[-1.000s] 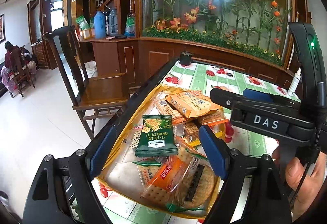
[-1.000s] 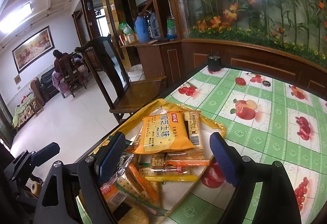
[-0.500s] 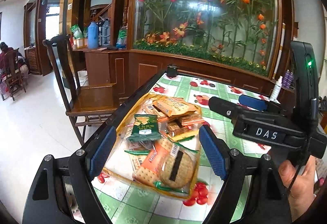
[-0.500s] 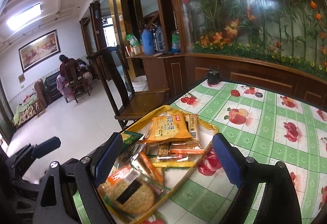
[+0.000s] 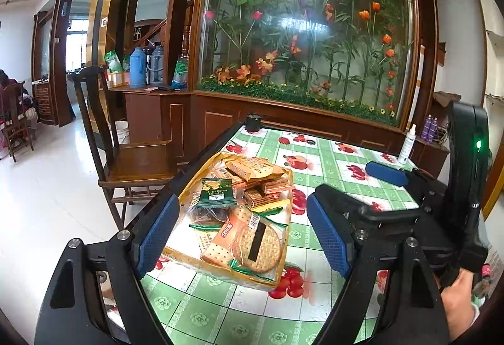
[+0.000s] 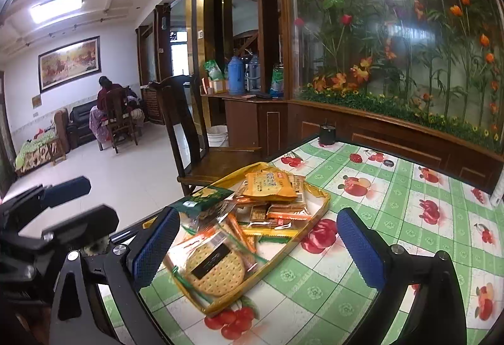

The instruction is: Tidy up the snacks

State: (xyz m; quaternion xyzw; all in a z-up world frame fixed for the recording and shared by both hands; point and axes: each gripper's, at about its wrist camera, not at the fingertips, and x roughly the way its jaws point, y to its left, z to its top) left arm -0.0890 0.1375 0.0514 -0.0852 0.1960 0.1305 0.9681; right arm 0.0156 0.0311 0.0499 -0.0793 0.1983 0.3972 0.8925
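A clear tray with a yellow rim (image 5: 217, 272) (image 6: 293, 246) sits near the table's left edge, piled with snack packets. Among them are a green packet (image 5: 215, 193) (image 6: 204, 198), a yellow-orange packet (image 5: 255, 167) (image 6: 271, 186) and a wrapped round cracker (image 5: 260, 246) (image 6: 217, 269). My left gripper (image 5: 243, 206) (image 6: 75, 203) hovers open, short of the tray and touching nothing. To its right, my right gripper (image 6: 258, 219) (image 5: 371, 187) has its jaws opening wide. Nothing is held between them.
A green checked cloth with fruit prints (image 5: 330, 168) covers the table. A small black pot (image 5: 253, 121) stands at the far corner and a white spray bottle (image 5: 404, 146) at the far right. A wooden chair (image 5: 135, 156) is left of the table. A hand (image 5: 460, 304) holds the right gripper.
Both grippers have drawn back and a little up from the tray, which now looks smaller and farther off. The right jaws have spread wider. The snacks have not moved.
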